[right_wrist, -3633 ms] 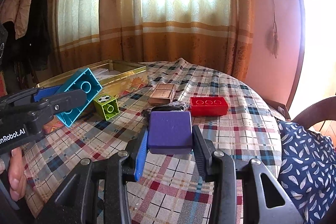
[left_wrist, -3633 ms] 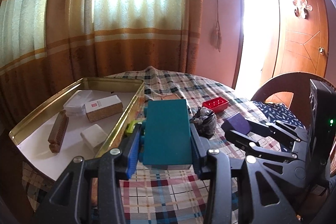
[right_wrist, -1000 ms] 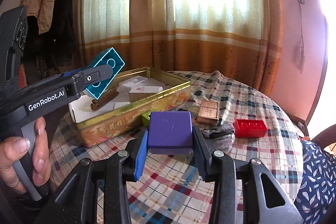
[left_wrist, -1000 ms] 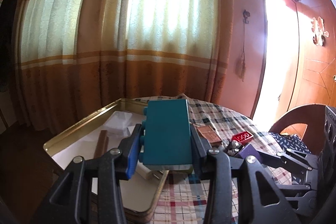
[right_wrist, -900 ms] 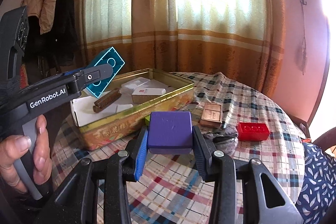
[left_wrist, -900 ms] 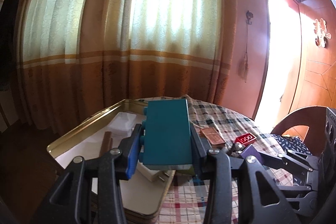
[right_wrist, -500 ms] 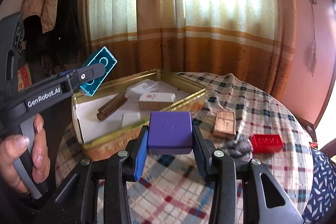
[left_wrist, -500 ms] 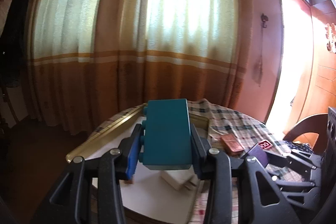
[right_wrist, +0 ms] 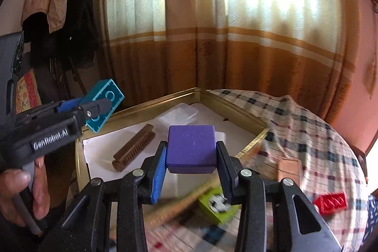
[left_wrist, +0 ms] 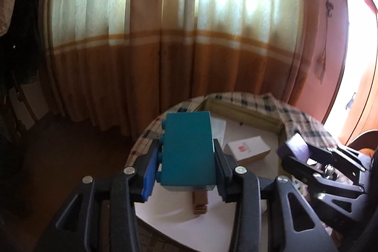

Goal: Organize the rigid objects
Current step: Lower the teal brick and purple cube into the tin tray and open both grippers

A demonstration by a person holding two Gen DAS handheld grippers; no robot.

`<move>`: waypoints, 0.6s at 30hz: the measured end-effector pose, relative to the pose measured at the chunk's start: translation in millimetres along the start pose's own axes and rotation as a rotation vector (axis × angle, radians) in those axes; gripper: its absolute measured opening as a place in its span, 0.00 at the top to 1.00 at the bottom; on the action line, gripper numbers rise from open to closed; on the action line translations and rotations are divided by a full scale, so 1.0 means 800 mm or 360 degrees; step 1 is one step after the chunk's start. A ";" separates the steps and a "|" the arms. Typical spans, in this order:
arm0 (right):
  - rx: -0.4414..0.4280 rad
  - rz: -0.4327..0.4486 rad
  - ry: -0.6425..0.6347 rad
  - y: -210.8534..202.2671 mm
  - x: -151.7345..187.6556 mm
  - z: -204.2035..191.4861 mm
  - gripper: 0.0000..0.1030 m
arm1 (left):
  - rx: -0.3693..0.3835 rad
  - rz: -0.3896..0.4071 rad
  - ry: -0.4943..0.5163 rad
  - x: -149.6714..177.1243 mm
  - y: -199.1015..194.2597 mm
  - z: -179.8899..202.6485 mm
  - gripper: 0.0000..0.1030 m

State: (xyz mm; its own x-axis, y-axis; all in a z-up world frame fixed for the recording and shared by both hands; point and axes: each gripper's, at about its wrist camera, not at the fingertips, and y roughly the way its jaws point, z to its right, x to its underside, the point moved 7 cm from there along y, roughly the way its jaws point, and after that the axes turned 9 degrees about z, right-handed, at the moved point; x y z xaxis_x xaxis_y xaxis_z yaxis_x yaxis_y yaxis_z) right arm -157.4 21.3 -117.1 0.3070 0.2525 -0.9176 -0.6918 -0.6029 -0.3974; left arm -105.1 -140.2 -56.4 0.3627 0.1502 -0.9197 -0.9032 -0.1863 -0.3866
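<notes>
- Teal block (left_wrist: pixel 187 148) is clamped between the fingers of the left gripper (left_wrist: pixel 186 167); studs show on its left side.
- In the right wrist view the same teal block (right_wrist: pixel 104 108) is held in the air above the near-left rim of the tin (right_wrist: pixel 151 105), tilted, with its hollow underside facing the camera.
- Left hand (right_wrist: pixel 21 195) grips the handle of the left gripper (right_wrist: pixel 94 110).
- Purple block (right_wrist: pixel 191 148) is clamped between the fingers of the right gripper (right_wrist: pixel 191 169), above the tin's near rim.
- In the left wrist view the right gripper (left_wrist: pixel 295 155) stands to the right, with the purple block (left_wrist: pixel 294 145) at its tip beside the tin's right wall (left_wrist: pixel 281 131).
- Gold tin holds a white paper liner (right_wrist: pixel 212 119), a brown comb (right_wrist: pixel 134 150), a clear case (right_wrist: pixel 182 113) and a white box (left_wrist: pixel 248 148) with a red mark.
- Green block (right_wrist: pixel 216 207), red block (right_wrist: pixel 330 202) and a copper-coloured flat item (right_wrist: pixel 289 169) lie on the plaid cloth (right_wrist: pixel 307 134), outside the tin.
- Green block sits just beside the tin's near wall; the red block lies well apart from it.
</notes>
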 end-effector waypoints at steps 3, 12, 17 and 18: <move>-0.0011 -0.0051 -0.0009 0.024 0.003 -0.010 0.59 | 0.0003 -0.0057 0.0012 0.009 0.009 0.000 0.60; -0.0009 -0.0067 -0.0025 0.050 0.003 -0.027 0.59 | -0.0029 -0.0116 0.0019 0.019 0.019 -0.007 0.60; 0.0012 -0.0062 -0.0030 0.058 -0.001 -0.027 0.59 | -0.0043 -0.0133 0.0029 0.022 0.025 -0.009 0.60; 0.0018 -0.0064 -0.0026 0.059 -0.002 -0.027 0.59 | -0.0040 -0.0137 0.0026 0.022 0.027 -0.009 0.60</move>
State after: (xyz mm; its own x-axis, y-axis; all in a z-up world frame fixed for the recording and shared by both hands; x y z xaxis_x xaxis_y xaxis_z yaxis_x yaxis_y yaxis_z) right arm -176.6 -23.7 -134.6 0.3238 0.2887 -0.9010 -0.6865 -0.5836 -0.4337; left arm -116.2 -148.6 -81.4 0.4424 0.1511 -0.8840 -0.8627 -0.1978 -0.4655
